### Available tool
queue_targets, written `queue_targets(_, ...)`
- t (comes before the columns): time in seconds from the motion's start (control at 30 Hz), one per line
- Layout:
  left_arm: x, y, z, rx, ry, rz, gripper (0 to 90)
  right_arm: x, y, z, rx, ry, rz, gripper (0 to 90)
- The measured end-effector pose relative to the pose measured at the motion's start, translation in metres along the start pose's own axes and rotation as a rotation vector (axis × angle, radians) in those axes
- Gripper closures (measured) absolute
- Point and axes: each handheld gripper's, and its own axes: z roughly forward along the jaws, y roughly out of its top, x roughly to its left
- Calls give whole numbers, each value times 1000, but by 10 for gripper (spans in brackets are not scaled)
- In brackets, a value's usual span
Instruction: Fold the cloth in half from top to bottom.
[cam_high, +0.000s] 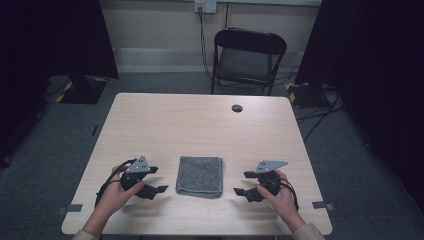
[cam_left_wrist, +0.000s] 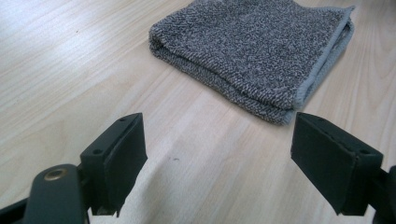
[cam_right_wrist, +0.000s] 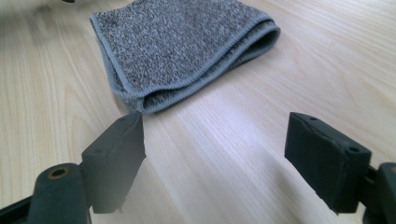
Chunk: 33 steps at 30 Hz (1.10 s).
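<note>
Folded grey towel (cam_high: 199, 176) flat on bench (cam_high: 200, 125), flanked by two tongs.

Left tongs (cam_high: 156, 186) at 9 o'clock of towel, spread wide, empty, near it; right tongs (cam_high: 243, 186) at 3 o'clock, likewise wide, empty.

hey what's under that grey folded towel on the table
The folded towel lies flat on the wooden table, which shows bare all around it. Only its own layers show at the edges. Anything thin beneath it would be covered.
</note>
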Motion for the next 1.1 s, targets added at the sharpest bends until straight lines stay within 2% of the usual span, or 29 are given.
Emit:
queue_targets(0.63,5,-6,-13,-11,23,-14,178,-18,-25,-30,-20,-44,64,203)
queue_targets(0.73,6,-7,-15,-9,25,-6,178,-20,-29,-33,-19,-53,75,205)
queue_targets(0.83,7,-8,-15,-7,17,-16,179,-22,-33,-37,-11,-63,73,206)
queue_targets(0.9,6,-9,-15,-2,9,-9,178,-23,-35,-40,-14,-68,79,207)
queue_targets(1.1,7,-12,-16,7,13,-12,178,-25,-39,-47,-10,-84,76,210)
